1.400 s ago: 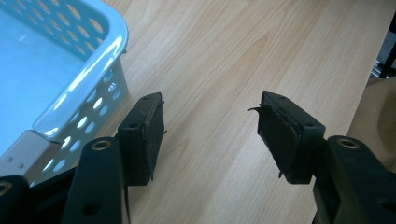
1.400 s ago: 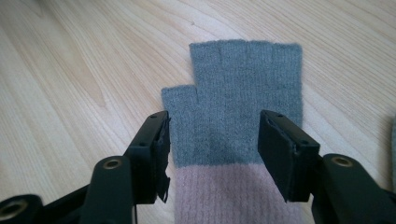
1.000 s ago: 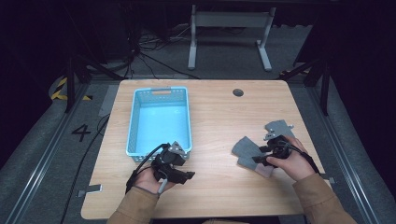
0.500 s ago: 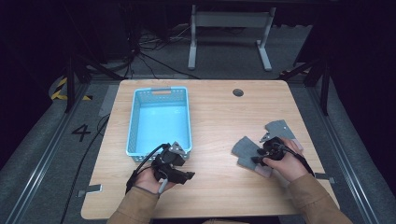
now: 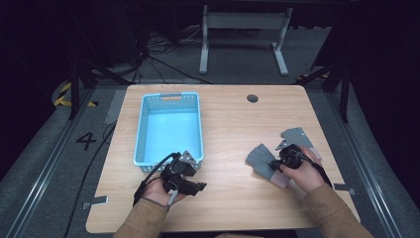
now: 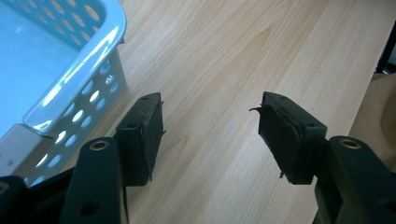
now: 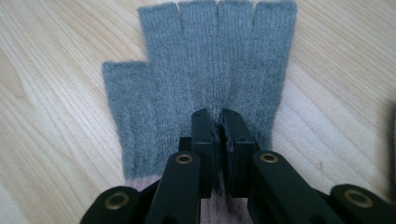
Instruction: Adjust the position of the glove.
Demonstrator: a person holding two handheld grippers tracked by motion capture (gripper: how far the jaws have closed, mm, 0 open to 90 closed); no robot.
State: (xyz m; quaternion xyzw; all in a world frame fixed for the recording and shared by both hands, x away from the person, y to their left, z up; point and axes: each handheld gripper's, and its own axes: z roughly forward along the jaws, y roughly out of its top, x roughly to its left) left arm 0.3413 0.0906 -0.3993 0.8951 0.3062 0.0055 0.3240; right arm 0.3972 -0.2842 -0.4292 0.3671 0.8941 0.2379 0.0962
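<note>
A grey knitted glove point(image 5: 258, 157) point(image 7: 210, 60) with a pale pink cuff lies flat on the wooden table point(image 5: 233, 119), fingers pointing away from my right gripper. My right gripper point(image 5: 275, 163) point(image 7: 219, 133) has just been closing; its jaws now pinch a fold of the glove's palm between them. A second grey glove point(image 5: 298, 135) lies just beyond the right hand. My left gripper point(image 5: 199, 187) point(image 6: 211, 135) rests near the front corner of the blue basket point(image 5: 168, 97) point(image 6: 88, 60), jaws apart over bare wood with nothing between them.
The blue perforated basket stands at the table's left half and looks empty. A dark round hole point(image 5: 252, 98) sits near the far edge. A metal stand point(image 5: 242, 29) and cables lie on the floor beyond the table.
The right gripper's jaws went from wide apart over the glove to closed on it. The left gripper and both hands kept still.
</note>
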